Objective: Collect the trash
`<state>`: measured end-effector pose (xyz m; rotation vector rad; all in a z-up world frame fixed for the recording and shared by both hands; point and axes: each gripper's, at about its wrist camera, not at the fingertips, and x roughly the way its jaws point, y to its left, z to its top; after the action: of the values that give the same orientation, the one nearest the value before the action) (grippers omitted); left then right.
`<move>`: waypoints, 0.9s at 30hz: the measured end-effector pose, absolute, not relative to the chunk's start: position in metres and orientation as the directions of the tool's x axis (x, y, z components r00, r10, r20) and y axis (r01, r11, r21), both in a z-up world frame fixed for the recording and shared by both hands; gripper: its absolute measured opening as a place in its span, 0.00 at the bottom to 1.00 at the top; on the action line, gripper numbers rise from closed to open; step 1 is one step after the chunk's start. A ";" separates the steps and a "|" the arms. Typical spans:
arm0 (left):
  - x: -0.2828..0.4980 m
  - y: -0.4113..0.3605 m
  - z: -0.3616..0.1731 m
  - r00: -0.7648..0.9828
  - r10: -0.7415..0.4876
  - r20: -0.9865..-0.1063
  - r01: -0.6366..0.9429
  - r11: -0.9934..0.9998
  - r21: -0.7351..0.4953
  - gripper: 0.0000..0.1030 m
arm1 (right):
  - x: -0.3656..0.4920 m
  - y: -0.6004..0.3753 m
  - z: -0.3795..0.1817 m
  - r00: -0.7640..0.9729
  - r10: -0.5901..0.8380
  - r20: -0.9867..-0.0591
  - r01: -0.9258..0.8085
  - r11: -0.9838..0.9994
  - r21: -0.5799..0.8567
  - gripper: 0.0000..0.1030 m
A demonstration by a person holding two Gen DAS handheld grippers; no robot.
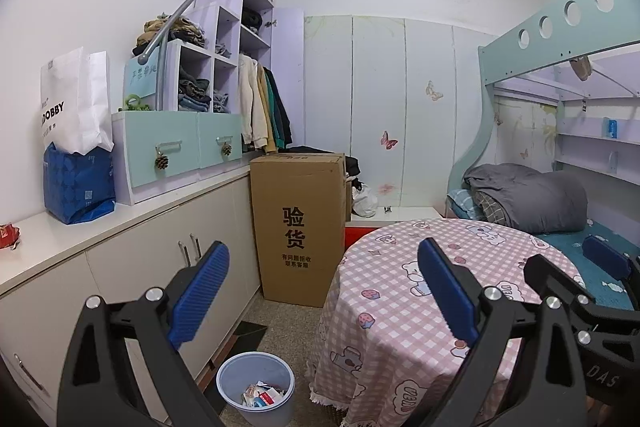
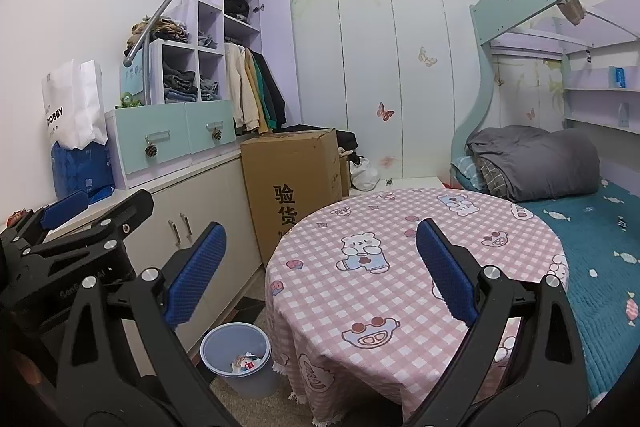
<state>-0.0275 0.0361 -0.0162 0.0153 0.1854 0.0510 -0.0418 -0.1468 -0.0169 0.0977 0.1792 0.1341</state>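
Both hand-held grippers, left (image 1: 322, 291) and right (image 2: 320, 269), gaped empty; red wrapper (image 1: 8, 235) far left on white counter (image 1: 132, 211), approach low.

Your left wrist camera looked from above the floor beside the round table (image 1: 400, 287), facing the far wardrobe (image 1: 400, 87). Your right wrist camera sat just to its right, nearer over the tabletop. Both shared the bin (image 2: 236, 359), cardboard box (image 2: 292, 179) and bunk bed (image 2: 560, 7).

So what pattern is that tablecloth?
Pink-and-white check with cartoon animals on the tablecloth, clearest in the right wrist view.
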 end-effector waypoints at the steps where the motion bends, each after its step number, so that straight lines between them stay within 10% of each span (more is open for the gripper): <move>1: -0.027 0.037 -0.017 0.981 0.051 -0.187 -0.049 0.999 0.018 0.91 | -0.041 -0.147 -0.017 0.975 0.141 -0.172 -0.123 0.986 0.108 0.91; 27: -0.020 0.041 -0.019 0.975 0.048 -0.215 -0.048 0.999 0.001 0.91 | -0.035 -0.142 -0.025 0.969 0.148 -0.197 -0.130 0.986 0.103 0.91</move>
<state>-0.0199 0.0412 -0.0190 -0.0041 0.2165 0.0484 -0.0348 -0.1423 -0.0254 0.0894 0.2055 0.1409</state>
